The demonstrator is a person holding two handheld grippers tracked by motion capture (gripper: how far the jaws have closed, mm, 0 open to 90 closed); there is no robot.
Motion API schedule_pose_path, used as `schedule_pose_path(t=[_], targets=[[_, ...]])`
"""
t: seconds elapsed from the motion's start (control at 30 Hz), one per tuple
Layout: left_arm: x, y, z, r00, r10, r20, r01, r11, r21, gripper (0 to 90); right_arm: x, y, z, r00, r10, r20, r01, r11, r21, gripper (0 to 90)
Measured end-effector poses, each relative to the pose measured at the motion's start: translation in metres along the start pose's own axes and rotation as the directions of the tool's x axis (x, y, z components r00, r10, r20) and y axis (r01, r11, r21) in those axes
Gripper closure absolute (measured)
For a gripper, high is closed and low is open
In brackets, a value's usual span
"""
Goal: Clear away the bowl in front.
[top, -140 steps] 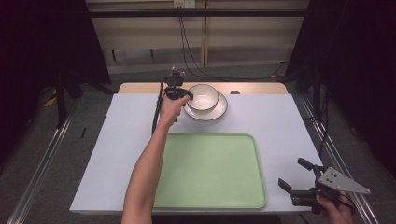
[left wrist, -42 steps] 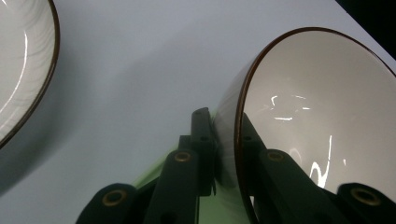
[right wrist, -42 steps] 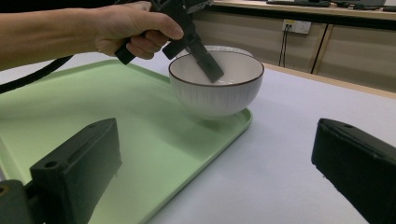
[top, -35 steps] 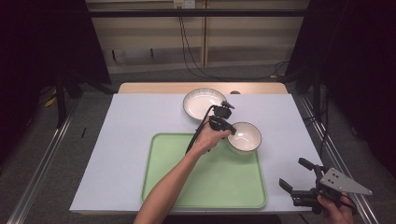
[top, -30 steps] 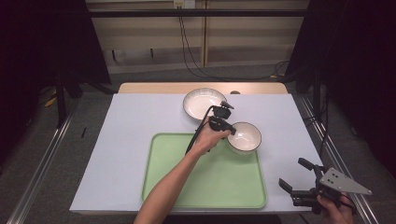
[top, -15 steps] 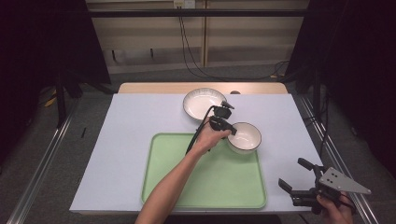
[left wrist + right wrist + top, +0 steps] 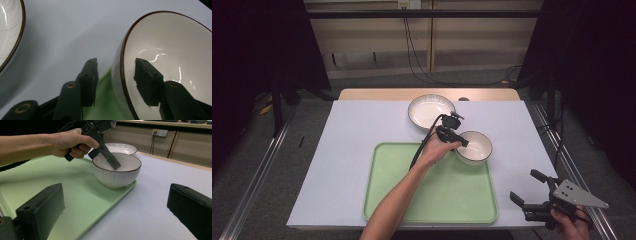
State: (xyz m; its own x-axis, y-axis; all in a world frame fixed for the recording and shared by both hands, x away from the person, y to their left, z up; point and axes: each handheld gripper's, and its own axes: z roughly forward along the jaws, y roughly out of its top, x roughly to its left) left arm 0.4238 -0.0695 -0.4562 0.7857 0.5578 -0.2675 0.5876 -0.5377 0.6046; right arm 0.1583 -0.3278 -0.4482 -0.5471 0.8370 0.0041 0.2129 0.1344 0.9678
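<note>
A white ribbed bowl with a brown rim stands on the far right corner of the green tray. My left gripper straddles the bowl's near-left rim, one jaw inside and one outside. Its jaws have just been opening and the pads stand clear of the wall on both sides. My right gripper hangs open and empty at the table's front right corner, pointing toward the bowl.
A white plate with a brown rim lies behind the tray near the table's far edge. A pale sheet covers the table. Dark curtains and floor rails flank both sides.
The bowl came off the plate at the back and now rests on the tray's far right corner. The left jaws have spread away from its rim. The right hand has stayed put.
</note>
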Motion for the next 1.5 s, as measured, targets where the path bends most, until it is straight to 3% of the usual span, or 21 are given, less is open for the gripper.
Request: schedule_pose_path(t=[0.2, 0.3, 0.37, 0.43, 0.47, 0.67, 0.73, 0.87, 0.93, 1.0, 1.07, 1.23, 1.37, 1.5], targets=[[-0.006, -0.001, -0.003, 0.9985, 0.050, -0.024, -0.051, 0.9987, -0.004, 37.8, 0.000, 0.000, 0.000, 1.0000, 0.001, 0.000, -0.001, 1.000, -0.002, 0.6], [-0.004, -0.001, -0.003, 0.9992, 0.036, -0.020, -0.036, 0.9992, -0.015, 28.1, 0.000, 0.000, 0.000, 1.0000, -0.001, -0.002, 0.001, 1.000, -0.002, 0.6], [-0.003, -0.001, -0.003, 0.9995, 0.022, -0.021, -0.022, 0.9995, -0.020, 15.6, 0.000, 0.000, 0.000, 1.0000, -0.004, 0.002, 0.004, 1.000, -0.001, 0.6], [-0.002, -0.001, -0.004, 0.9988, 0.046, -0.015, -0.047, 0.9985, -0.027, 9.9, 0.000, 0.000, 0.000, 1.0000, -0.002, 0.001, 0.002, 1.000, -0.003, 0.6], [-0.002, -0.001, -0.005, 0.9993, 0.037, -0.010, -0.037, 0.9980, -0.050, 3.0, 0.000, 0.000, 0.000, 1.0000, 0.002, 0.002, -0.002, 1.000, -0.001, 0.6], [-0.003, 0.000, -0.011, 0.9939, 0.088, -0.067, -0.094, 0.9922, -0.083, 4.8, 0.000, 0.000, 0.000, 1.0000, -0.003, 0.003, 0.003, 1.000, -0.001, 0.6], [-0.004, 0.000, -0.012, 0.9950, 0.066, -0.075, -0.073, 0.9919, -0.103, 4.4, 0.000, 0.000, -0.001, 1.0000, -0.006, 0.002, 0.006, 1.000, 0.000, 0.6], [-0.005, -0.001, -0.013, 0.9958, 0.060, -0.069, -0.070, 0.9869, -0.145, 4.1, 0.000, 0.001, -0.001, 1.0000, -0.008, -0.003, 0.008, 1.000, 0.000, 0.6], [-0.006, -0.003, -0.015, 0.9918, 0.081, -0.099, -0.095, 0.9840, -0.151, 4.2, 0.000, 0.001, -0.001, 1.0000, -0.008, -0.001, 0.008, 1.000, -0.001, 0.6], [-0.006, -0.004, -0.018, 0.9909, 0.092, -0.098, -0.107, 0.9813, -0.160, 4.0, 0.000, 0.001, -0.001, 1.0000, -0.009, 0.000, 0.009, 1.000, 0.000, 0.6], [-0.006, -0.007, -0.021, 0.9936, 0.083, -0.075, -0.095, 0.9806, -0.171, 3.0, 0.000, 0.001, -0.001, 0.9999, -0.009, 0.004, 0.009, 1.000, -0.004, 0.6], [-0.004, -0.012, -0.032, 0.9925, 0.064, -0.105, -0.085, 0.9742, -0.209, 2.8, 0.000, 0.001, -0.001, 1.0000, -0.008, -0.001, 0.008, 1.000, 0.000, 0.6], [-0.004, -0.017, -0.042, 0.9917, 0.066, -0.110, -0.093, 0.9610, -0.260, 3.2, 0.000, 0.001, 0.000, 0.9999, -0.011, -0.005, 0.011, 1.000, 0.000, 0.6], [0.000, -0.022, -0.051, 0.9925, 0.041, -0.115, -0.072, 0.9582, -0.277, 3.4, 0.000, 0.001, 0.000, 0.9999, -0.012, -0.004, 0.012, 1.000, 0.000, 0.6]])
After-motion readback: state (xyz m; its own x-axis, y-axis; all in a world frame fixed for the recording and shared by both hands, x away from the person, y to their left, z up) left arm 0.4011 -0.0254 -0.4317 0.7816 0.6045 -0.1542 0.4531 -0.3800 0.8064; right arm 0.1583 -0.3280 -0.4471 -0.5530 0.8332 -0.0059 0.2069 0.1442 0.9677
